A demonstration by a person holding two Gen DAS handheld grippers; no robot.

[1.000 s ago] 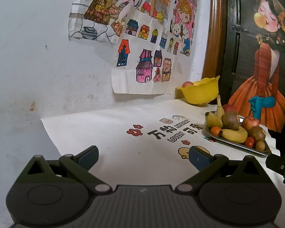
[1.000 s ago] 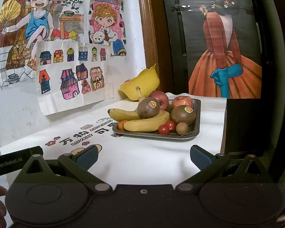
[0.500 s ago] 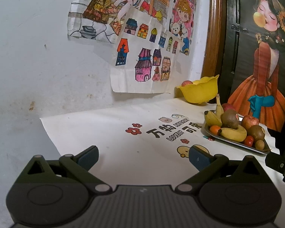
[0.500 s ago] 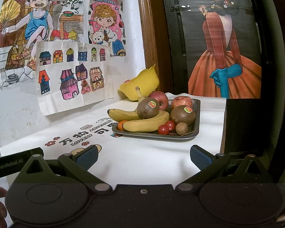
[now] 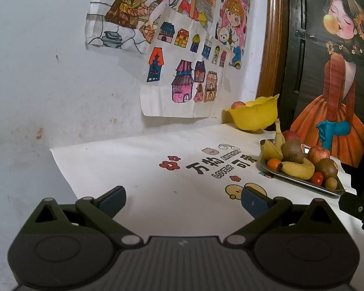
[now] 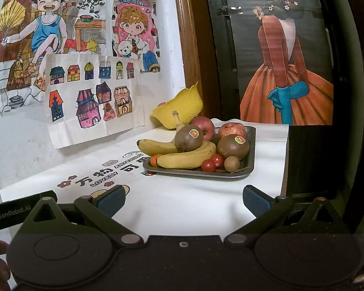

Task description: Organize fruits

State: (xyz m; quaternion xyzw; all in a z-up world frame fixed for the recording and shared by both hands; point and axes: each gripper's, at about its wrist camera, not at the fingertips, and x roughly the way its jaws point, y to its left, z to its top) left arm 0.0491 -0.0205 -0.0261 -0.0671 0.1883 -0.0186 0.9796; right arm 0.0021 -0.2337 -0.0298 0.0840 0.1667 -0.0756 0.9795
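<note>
Right wrist view: right gripper (image 6: 182, 200) jaws gape wide and empty, the grey metal tray (image 6: 251, 145) of mixed fruit just ahead; approach the top brown kiwi (image 6: 188, 137) squarely. Left gripper (image 5: 183, 200) likewise wide, tray ahead-right.

Dim warm indoor light, soft shadows under the wall drawings (image 5: 182, 72), strong fisheye bending, dark vignetted corners, sharp focus throughout

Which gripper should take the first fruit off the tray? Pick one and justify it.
Right. The right gripper is open and faces the tray head-on, fruit straight ahead. The left gripper, also open, sees the tray far off to its right.
</note>
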